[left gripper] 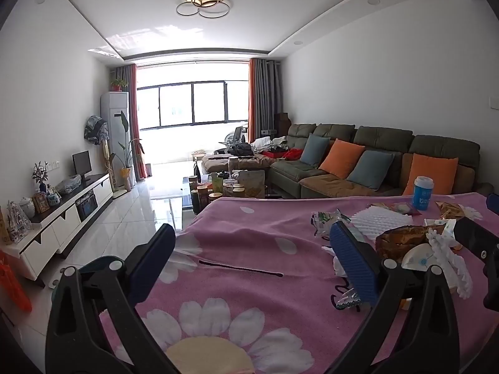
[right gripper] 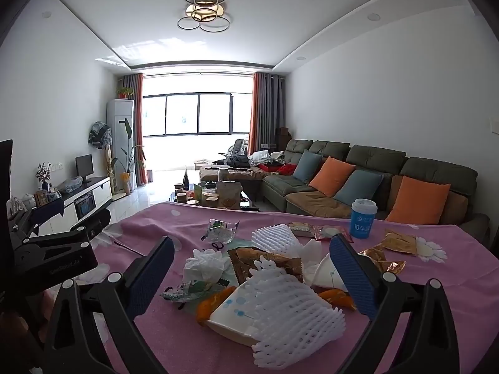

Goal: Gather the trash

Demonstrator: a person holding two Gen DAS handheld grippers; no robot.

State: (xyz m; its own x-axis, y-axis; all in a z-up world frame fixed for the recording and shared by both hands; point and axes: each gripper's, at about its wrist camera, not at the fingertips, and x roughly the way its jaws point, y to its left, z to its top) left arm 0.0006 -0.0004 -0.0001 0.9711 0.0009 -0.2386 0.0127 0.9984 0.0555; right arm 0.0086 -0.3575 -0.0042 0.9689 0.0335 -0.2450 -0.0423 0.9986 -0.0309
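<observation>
Trash lies piled on a pink flowered tablecloth (right gripper: 162,336). A white foam fruit net (right gripper: 290,308) lies over a paper plate (right gripper: 230,327) with orange peel (right gripper: 212,305), beside a crumpled tissue (right gripper: 204,265) and a brown foil wrapper (right gripper: 265,263). A second foam net (right gripper: 273,237), a clear wrapper (right gripper: 220,230) and gold wrappers (right gripper: 400,243) lie farther back. My right gripper (right gripper: 252,268) is open, its fingers either side of the pile. My left gripper (left gripper: 252,249) is open over bare cloth, left of the pile (left gripper: 405,243).
A blue paper cup (right gripper: 361,218) stands at the table's far right. Beyond the table are a coffee table crowded with jars (right gripper: 212,198), a sofa with cushions (right gripper: 358,184) and a TV cabinet (left gripper: 62,215) along the left wall.
</observation>
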